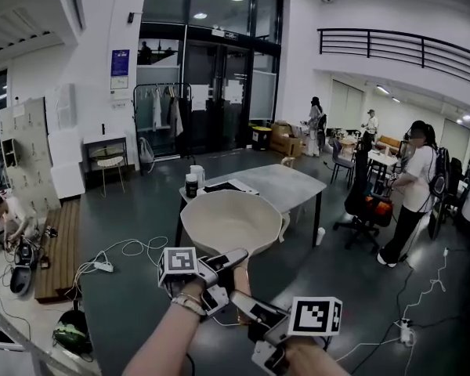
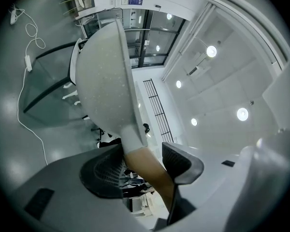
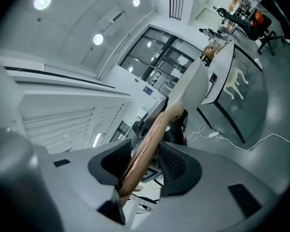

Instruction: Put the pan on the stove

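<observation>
The right tongs (image 3: 145, 154) clamp a wooden handle (image 3: 159, 123) between their 2 dark pads. The handle slants up and away from them and, past the tongs' tips, meets the pale pan (image 3: 191, 81), seen edge-on. Farther off, to the tongs' right, stands a bench (image 3: 222, 66), with a white cable (image 3: 261, 141) on the floor.

Big open lab-type workspace, not a home. High ceiling with a mezzanine railing (image 1: 399, 45), tall glass doors (image 1: 211, 92), grey floor with loose cables (image 1: 125, 249) and a power strip (image 1: 103, 266). Table (image 1: 290, 182), office chair (image 1: 364, 202), clothes rack (image 1: 163, 108), cardboard boxes (image 1: 284, 139), people standing at desks (image 1: 411, 190).
</observation>
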A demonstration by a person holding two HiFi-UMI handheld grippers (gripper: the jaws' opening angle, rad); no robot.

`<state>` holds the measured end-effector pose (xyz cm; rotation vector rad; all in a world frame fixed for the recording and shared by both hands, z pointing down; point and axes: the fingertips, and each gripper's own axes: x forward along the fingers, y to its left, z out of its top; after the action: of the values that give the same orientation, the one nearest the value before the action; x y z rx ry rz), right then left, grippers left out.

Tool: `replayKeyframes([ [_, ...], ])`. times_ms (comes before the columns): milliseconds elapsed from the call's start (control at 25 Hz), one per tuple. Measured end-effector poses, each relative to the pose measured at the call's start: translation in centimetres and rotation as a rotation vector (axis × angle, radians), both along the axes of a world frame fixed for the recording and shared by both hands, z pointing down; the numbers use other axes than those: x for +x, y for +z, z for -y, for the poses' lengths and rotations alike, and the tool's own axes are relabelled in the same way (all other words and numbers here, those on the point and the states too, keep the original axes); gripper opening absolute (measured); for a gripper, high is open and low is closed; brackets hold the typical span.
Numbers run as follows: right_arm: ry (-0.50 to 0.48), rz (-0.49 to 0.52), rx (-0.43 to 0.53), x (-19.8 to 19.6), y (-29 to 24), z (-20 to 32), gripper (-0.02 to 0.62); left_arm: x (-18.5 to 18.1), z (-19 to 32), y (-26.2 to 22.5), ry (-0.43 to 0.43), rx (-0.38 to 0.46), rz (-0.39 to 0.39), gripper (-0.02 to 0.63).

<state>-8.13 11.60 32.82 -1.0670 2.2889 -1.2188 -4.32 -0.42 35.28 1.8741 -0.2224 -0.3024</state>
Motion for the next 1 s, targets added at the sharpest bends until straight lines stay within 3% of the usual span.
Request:
replayKeyframes([
  [480,0.007,-0.007,-0.008,1.7,0.6,6.7,0.195,1.4,6.8,0.6,-0.007,-0.008,0.004,0.258],
  [1000,-0.025,0.011,-0.013,6.8,0.9,19.3,0.195,6.2,19.5,1.0,-0.049,-0.018,-0.014,0.258],
])
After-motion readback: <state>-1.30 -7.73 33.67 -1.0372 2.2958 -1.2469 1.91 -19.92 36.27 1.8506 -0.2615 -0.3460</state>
